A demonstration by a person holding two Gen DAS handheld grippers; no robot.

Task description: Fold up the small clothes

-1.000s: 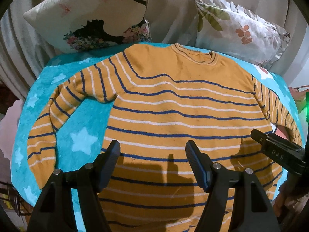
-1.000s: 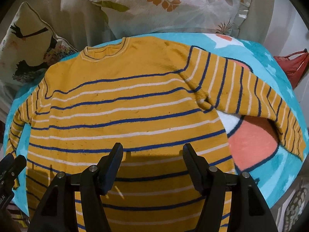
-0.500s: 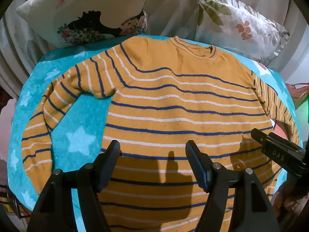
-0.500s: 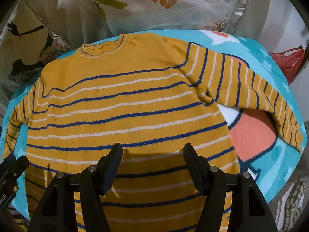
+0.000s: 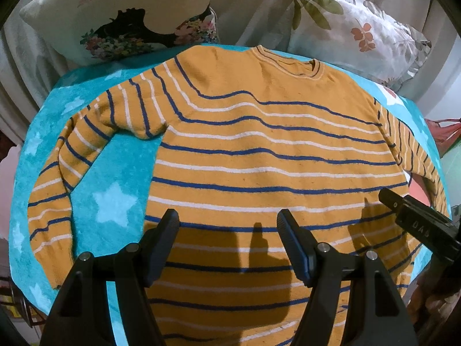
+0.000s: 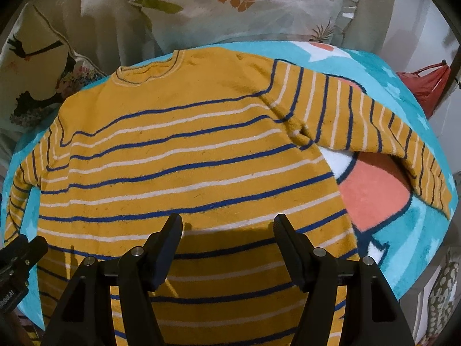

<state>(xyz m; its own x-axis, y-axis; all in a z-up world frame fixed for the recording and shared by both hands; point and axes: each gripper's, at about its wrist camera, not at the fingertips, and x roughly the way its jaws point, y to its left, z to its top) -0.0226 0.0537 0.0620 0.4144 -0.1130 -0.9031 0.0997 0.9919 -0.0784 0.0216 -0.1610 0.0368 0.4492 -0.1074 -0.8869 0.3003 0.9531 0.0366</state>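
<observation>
A small mustard sweater (image 5: pixel 259 155) (image 6: pixel 187 155) with blue and white stripes lies flat and face up, collar toward the pillows. Its left sleeve (image 5: pixel 69 173) bends down over the towel; its right sleeve (image 6: pixel 374 127) stretches out to the right edge. My left gripper (image 5: pixel 227 227) hovers above the lower left part of the body, open, with nothing between its fingers. My right gripper (image 6: pixel 227 227) hovers above the lower right part, also open and empty. Both cast shadows on the hem area. Each gripper's tip shows at the edge of the other's view.
The sweater rests on a turquoise towel (image 5: pixel 109 190) (image 6: pixel 417 230) with pale stars and a coral patch. Two printed pillows (image 5: pixel 129 14) (image 6: pixel 245 5) lean against the back. A red bag (image 6: pixel 426 83) hangs at the right beyond the towel's edge.
Both views have shifted slightly, so the sweater sits a little lower and nearer in the pictures. Both grippers stay open and the sweater lies as before.
</observation>
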